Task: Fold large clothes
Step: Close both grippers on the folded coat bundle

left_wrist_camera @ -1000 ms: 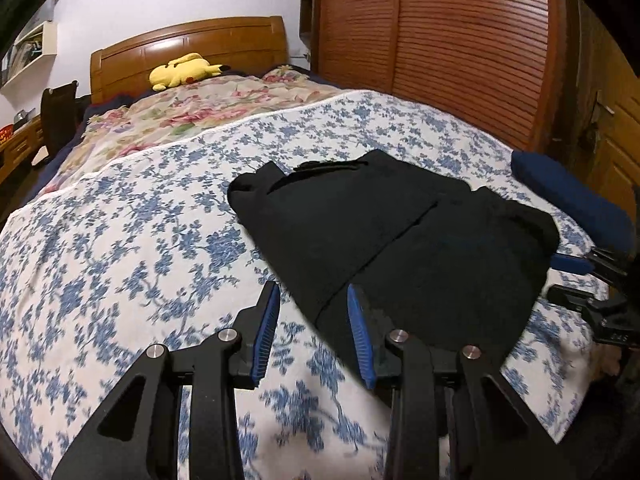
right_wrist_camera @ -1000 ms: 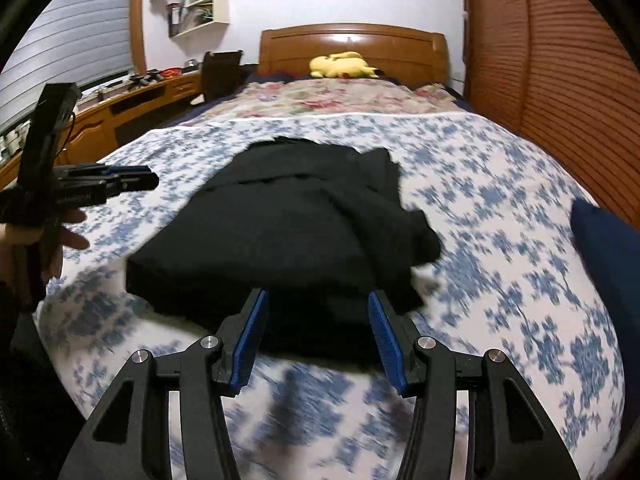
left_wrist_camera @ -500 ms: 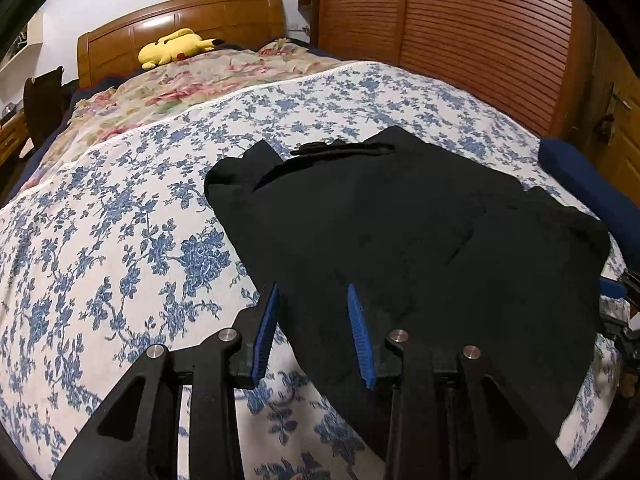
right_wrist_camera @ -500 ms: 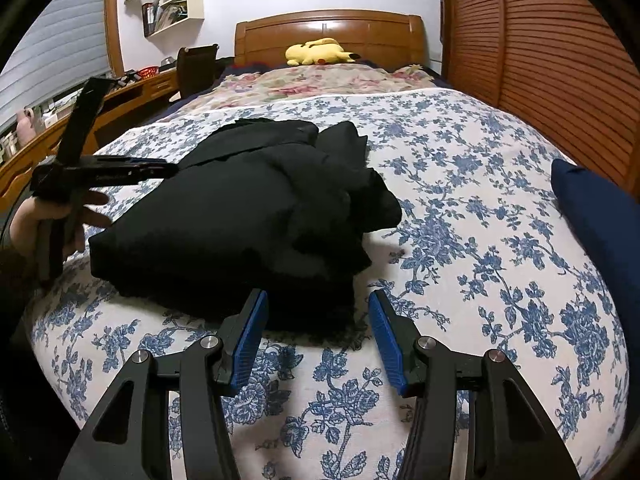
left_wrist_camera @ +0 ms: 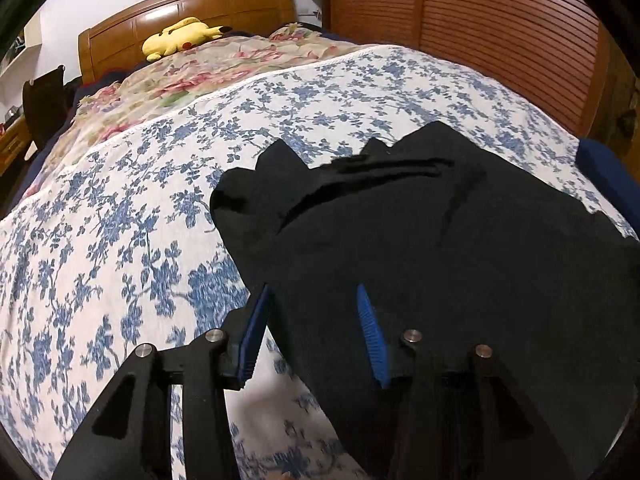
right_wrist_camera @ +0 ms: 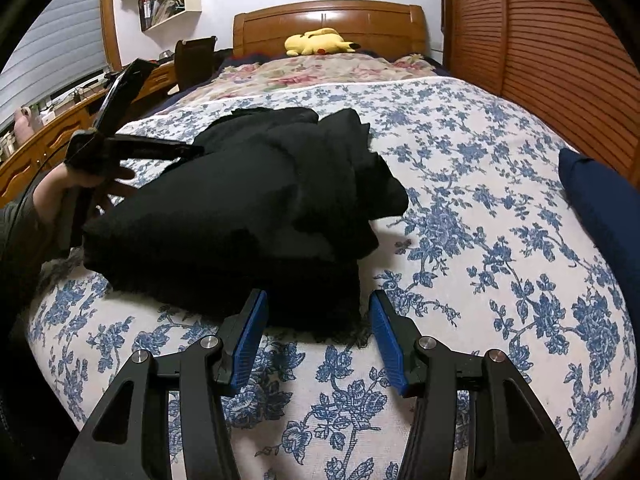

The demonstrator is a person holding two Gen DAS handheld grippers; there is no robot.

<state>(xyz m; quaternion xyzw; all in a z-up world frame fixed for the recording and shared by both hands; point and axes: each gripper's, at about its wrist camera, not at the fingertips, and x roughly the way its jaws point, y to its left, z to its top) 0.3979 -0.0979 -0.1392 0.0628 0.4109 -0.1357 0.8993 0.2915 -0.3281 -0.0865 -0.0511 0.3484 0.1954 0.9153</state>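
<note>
One black garment (left_wrist_camera: pixel 420 248) fills the left wrist view, bunched and part-folded on the bed (left_wrist_camera: pixel 120 208), near its foot edge and toward the side by the slatted wardrobe doors (left_wrist_camera: pixel 480 36). The left gripper (left_wrist_camera: pixel 312 320) hangs over the garment's near-left border, jaws spread and just now widening; cloth shows between the blue pads (left_wrist_camera: pixel 370 332), but nothing is pinched. A yellow plush toy (left_wrist_camera: pixel 180 38) lies at the headboard (left_wrist_camera: pixel 192 4). A dark blue cushion (left_wrist_camera: pixel 604 176) sits at the bed's right edge.

Right wrist view: the same garment (right_wrist_camera: pixel 248 208) lies heaped toward the foot-left corner of the blue-flowered cover (right_wrist_camera: pixel 480 208), its thick folded edge nearest the camera. The right gripper (right_wrist_camera: pixel 318 320) is poised low at that near edge, jaws apart, the hem's corner just between the tips, pads (right_wrist_camera: pixel 250 340) not pressing it. At left a person's hand (right_wrist_camera: pixel 72 184) holds the left gripper (right_wrist_camera: pixel 188 151) over the garment's far-left side. The blue cushion (right_wrist_camera: pixel 600 200) rests at the right edge.
</note>
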